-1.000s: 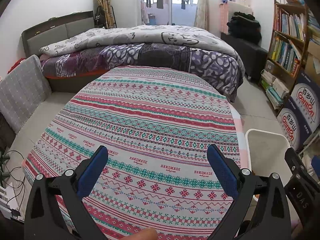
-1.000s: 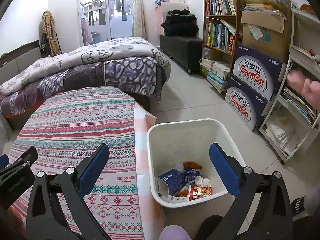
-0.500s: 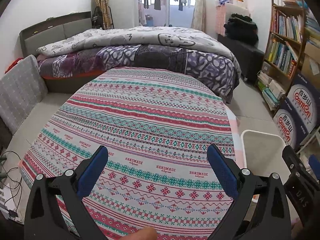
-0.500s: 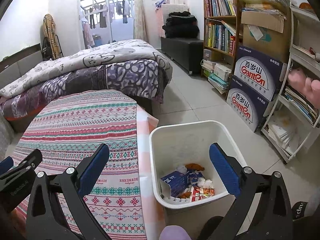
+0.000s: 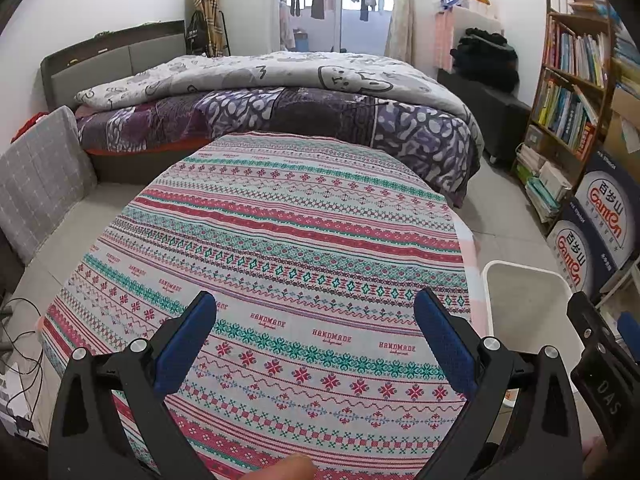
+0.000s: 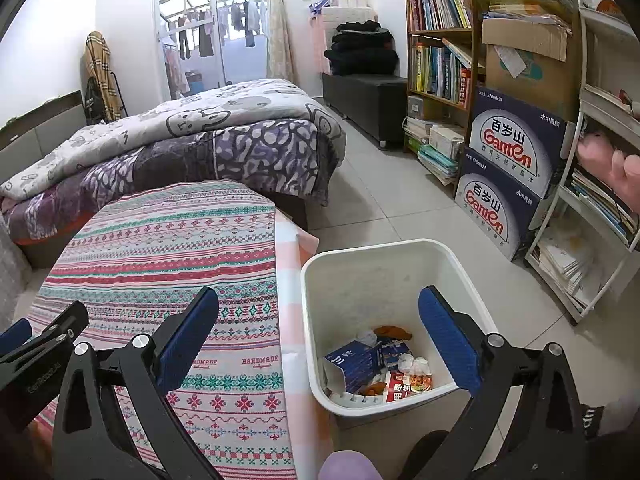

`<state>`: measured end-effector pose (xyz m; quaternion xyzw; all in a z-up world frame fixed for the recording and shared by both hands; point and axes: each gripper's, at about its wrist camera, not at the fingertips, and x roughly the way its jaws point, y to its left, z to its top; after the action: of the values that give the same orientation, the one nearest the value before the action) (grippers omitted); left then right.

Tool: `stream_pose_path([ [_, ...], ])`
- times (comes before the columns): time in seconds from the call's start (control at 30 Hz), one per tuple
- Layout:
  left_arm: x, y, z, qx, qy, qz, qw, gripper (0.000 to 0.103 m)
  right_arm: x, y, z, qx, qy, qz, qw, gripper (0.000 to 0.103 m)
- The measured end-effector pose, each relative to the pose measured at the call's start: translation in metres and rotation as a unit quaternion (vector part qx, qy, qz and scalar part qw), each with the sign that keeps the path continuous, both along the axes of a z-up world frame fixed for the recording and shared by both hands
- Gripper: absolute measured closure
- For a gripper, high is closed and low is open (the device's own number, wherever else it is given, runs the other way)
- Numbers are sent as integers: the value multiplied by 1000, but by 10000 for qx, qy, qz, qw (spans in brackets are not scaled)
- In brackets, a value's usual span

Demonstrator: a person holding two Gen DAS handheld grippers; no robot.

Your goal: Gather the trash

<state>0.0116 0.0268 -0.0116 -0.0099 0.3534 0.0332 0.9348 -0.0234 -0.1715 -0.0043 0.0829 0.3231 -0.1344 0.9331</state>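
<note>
We held the left gripper (image 5: 316,336) over the bare cloth (image 5: 280,240), fingers wide, holding nothing. The right gripper (image 6: 318,336), equally wide and empty, hung above the bin (image 6: 472,272), where the trash (image 6: 384,364) already lay, likely released.

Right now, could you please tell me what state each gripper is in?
Left gripper: open, holding nothing, above the tablecloth.
Right gripper: open, holding nothing, near the bin.
</note>
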Motion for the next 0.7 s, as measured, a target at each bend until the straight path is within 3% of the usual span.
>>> stream_pose_path([
  [0.7, 0, 1, -2, -6, 12, 36, 10000, 7, 1, 2, -4, 26, 81, 19, 10000, 7],
])
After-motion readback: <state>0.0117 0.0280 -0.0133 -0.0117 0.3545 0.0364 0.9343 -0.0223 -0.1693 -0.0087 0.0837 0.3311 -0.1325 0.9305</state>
